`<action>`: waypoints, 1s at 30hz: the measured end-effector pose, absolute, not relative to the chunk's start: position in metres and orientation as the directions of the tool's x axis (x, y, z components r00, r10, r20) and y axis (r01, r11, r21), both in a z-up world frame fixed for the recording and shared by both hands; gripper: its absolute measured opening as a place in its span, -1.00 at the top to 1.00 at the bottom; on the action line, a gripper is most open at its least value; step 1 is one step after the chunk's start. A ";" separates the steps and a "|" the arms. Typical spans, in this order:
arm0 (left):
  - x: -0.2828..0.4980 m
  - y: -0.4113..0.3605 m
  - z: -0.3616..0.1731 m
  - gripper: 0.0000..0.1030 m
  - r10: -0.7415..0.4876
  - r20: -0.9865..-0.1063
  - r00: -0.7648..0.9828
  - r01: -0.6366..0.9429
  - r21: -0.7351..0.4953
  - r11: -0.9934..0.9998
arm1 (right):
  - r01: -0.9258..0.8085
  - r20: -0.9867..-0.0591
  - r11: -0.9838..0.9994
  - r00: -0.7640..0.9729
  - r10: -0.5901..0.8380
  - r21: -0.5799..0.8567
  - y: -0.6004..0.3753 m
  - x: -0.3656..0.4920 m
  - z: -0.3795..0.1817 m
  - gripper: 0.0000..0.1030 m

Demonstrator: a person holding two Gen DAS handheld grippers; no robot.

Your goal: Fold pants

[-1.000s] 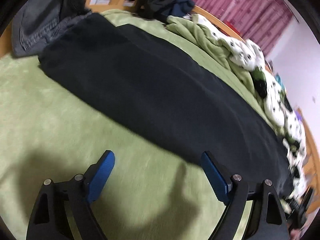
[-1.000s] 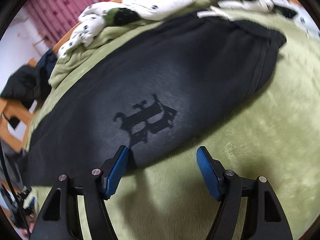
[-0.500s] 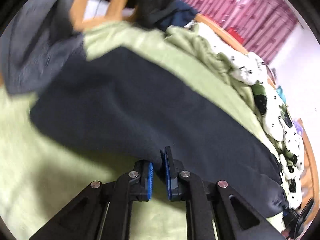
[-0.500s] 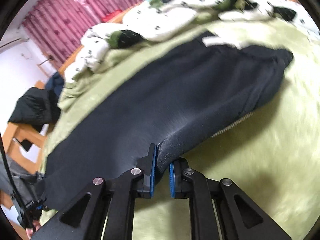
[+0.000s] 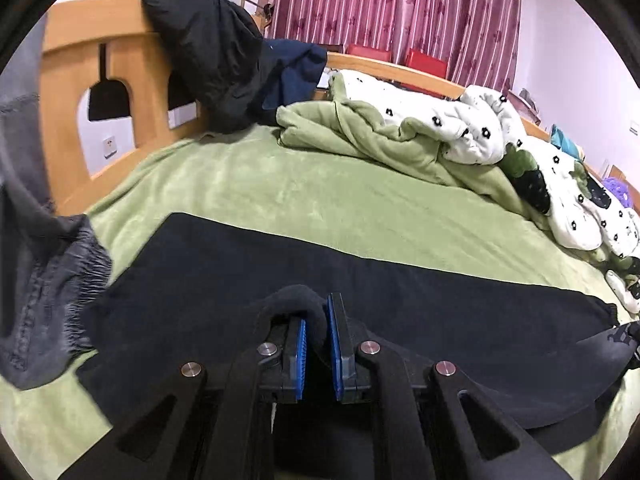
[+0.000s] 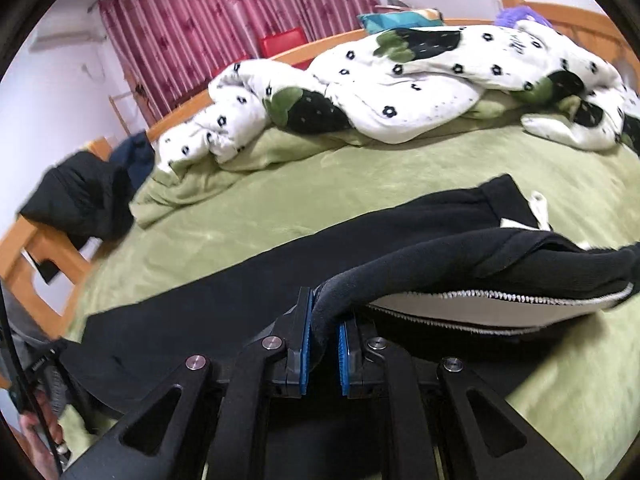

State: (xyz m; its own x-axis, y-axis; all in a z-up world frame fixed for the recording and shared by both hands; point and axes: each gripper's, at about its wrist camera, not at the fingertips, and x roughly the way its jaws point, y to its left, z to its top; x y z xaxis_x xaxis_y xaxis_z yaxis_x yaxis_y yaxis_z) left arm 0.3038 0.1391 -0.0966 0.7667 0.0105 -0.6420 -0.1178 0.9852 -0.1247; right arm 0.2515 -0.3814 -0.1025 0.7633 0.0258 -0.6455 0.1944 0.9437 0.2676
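- Since a second earlier, both sets of jaws had gone from spread wide above the near edge of the pants to pressed together on it, and I had lifted that edge off the bed while the far part stayed flat.
- Through the left wrist camera, my left gripper [image 5: 316, 330] pinched a bunched fold of the black pants [image 5: 400, 300] between its blue pads [image 5: 301, 344]; the rest lay stretched across the green blanket [image 5: 320, 192], with a grey garment [image 5: 48, 292] hanging at the left.
- Through the right wrist camera, my right gripper [image 6: 324, 338] pinched the near edge of the pants [image 6: 240, 304] towards the waist end; the raised flap showed a pale lining and a stitched seam [image 6: 500, 296].
- I judged the fabric soft, thick and limp: it sagged between the two grips, so holding the edge at two spread points suited it.
- No readable brand or writing showed in either view.
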 end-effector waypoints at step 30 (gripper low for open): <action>0.216 0.124 -0.143 -0.54 -0.183 -0.755 0.629 -0.094 -0.308 0.947 | 0.366 -0.737 0.853 0.676 0.030 0.371 -0.421 0.173 -0.147 -0.21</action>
